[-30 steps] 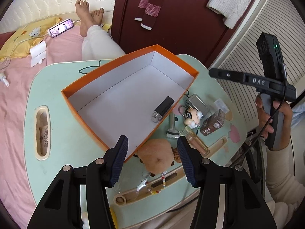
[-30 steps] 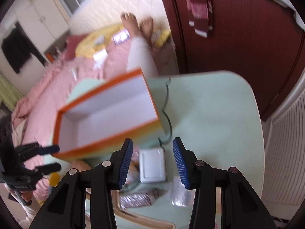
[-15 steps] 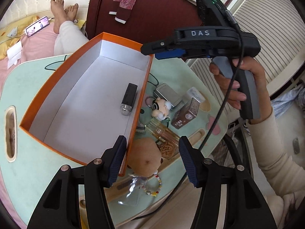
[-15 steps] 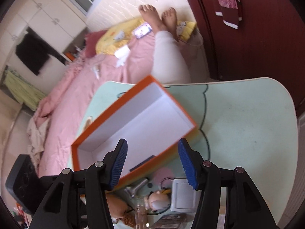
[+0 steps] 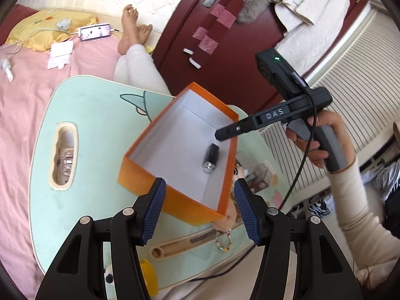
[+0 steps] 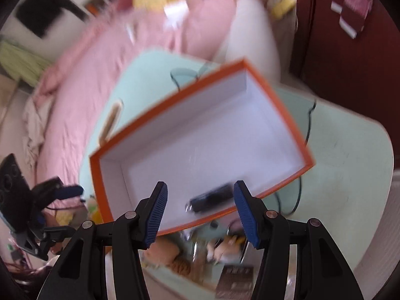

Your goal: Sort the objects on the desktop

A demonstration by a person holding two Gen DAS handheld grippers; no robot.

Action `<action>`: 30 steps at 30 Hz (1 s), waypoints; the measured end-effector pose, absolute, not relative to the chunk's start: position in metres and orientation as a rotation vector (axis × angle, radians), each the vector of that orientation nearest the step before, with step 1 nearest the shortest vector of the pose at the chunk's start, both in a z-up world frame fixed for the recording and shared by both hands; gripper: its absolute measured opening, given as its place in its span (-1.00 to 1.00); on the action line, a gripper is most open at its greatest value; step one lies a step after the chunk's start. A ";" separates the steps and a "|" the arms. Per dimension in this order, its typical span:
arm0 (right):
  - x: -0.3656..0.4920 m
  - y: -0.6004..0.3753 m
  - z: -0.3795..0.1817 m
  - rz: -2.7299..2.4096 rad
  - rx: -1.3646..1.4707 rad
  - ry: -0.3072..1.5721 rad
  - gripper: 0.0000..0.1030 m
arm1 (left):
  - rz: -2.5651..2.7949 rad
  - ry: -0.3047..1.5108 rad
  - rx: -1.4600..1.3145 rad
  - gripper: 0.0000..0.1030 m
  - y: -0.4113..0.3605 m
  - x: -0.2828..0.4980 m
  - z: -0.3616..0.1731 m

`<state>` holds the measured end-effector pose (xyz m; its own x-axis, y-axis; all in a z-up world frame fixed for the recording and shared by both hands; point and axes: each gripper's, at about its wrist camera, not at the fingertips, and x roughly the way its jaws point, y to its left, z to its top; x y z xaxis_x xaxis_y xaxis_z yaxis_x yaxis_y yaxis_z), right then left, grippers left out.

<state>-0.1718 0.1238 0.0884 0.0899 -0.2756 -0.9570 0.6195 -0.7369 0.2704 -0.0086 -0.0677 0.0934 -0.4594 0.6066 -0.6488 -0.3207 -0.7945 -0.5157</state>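
An orange box (image 5: 172,195) with a white inside sits on the mint-green table (image 5: 95,130). A black cylinder with a silver end (image 5: 211,158) lies in it. My left gripper (image 5: 200,211) is open and empty above the box's near corner. My right gripper (image 5: 221,135) hovers over the box's right rim in the left wrist view. In the blurred right wrist view my right gripper (image 6: 198,211) is open and empty above the box (image 6: 105,200) and the cylinder (image 6: 211,197). Small items lie beside the box: a tan plush (image 6: 165,251) and a brown packet (image 6: 232,281).
A bead bracelet (image 5: 223,241) and a wooden slot (image 5: 185,246) lie at the table's near edge. A handle cut-out (image 5: 63,155) is at the table's left. A person's legs (image 5: 135,65) rest on the pink bed (image 5: 25,87) behind. A dark red door (image 5: 225,37) stands beyond.
My left gripper has swung left and back, so the box now lies under its jaws. My right gripper has moved over the box, above the cylinder.
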 end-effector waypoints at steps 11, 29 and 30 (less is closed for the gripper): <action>-0.172 0.057 0.025 -1.352 2.202 0.791 0.07 | 2.286 -0.476 -1.121 0.12 -0.087 -0.007 0.104; -0.190 0.079 0.035 -1.467 2.192 0.713 0.38 | 2.282 -0.459 -1.141 0.12 -0.081 -0.008 0.106; -0.191 0.079 0.028 -1.476 2.210 0.757 0.38 | 2.279 -0.449 -1.143 0.12 -0.080 -0.007 0.106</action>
<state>-0.1914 0.0788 0.0284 0.3051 0.2251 -0.9253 0.6199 -0.7845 0.0135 -0.0068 -0.0796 0.1060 -0.4899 0.6041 -0.6285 -0.3203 -0.7953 -0.5147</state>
